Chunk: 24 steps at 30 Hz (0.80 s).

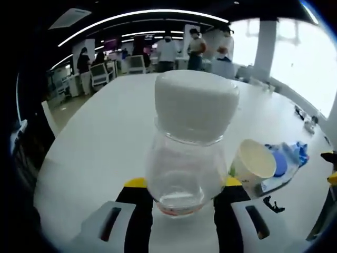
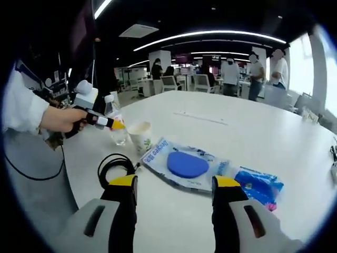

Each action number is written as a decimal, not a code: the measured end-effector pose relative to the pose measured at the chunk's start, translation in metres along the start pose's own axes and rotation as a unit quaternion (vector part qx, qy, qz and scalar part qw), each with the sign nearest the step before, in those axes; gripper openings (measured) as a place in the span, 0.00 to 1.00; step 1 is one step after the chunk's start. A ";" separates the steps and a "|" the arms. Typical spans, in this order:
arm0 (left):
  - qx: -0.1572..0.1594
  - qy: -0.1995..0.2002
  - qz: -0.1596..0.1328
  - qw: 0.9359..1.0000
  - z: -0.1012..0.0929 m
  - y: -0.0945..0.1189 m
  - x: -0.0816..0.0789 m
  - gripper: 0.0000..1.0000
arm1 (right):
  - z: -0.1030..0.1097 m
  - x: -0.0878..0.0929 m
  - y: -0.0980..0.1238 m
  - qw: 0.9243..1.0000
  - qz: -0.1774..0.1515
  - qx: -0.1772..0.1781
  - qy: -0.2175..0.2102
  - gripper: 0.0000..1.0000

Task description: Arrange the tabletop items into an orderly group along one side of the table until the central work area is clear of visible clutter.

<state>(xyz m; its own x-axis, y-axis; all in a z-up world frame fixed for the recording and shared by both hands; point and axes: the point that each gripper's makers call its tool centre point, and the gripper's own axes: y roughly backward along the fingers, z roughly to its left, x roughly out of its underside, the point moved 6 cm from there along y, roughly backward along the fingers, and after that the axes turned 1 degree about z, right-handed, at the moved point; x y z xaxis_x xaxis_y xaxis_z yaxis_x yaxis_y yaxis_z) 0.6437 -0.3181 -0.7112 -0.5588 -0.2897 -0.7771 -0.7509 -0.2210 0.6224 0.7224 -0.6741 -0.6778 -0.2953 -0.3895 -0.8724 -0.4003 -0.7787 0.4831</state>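
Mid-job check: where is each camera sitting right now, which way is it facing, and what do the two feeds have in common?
Left gripper view: rides the left claw, facing across the white table; its jaws flank a clear bottle.
Right gripper view: rides the right claw, open, facing a plastic packet with a blue pad; the person's hand and sleeve hold the other claw at left.
Shared: bottle, paper cup, packet.

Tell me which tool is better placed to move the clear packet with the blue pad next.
Right. The right tool is open before the clear packet with the blue pad; the left tool grips the clear bottle with the white cap.
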 end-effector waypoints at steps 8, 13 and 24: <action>-0.003 0.001 -0.008 1.000 -0.001 -0.001 0.002 0.39 | -0.006 0.007 0.016 1.000 -0.002 0.021 -0.018 0.54; 0.000 0.006 -0.013 1.000 -0.005 -0.003 0.003 0.37 | -0.008 0.007 0.021 0.999 -0.006 0.028 -0.022 0.54; 0.018 0.000 -0.049 0.999 -0.017 -0.010 -0.026 0.37 | -0.016 0.007 0.026 0.999 -0.011 0.039 -0.025 0.54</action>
<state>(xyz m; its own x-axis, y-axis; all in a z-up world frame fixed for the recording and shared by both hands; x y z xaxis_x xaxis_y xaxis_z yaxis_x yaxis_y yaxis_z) 0.6722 -0.3243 -0.6958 -0.4825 -0.2689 -0.8336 -0.8135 -0.2151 0.5403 0.7241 -0.7050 -0.6725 -0.3270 -0.3463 -0.8793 -0.4730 -0.7455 0.4696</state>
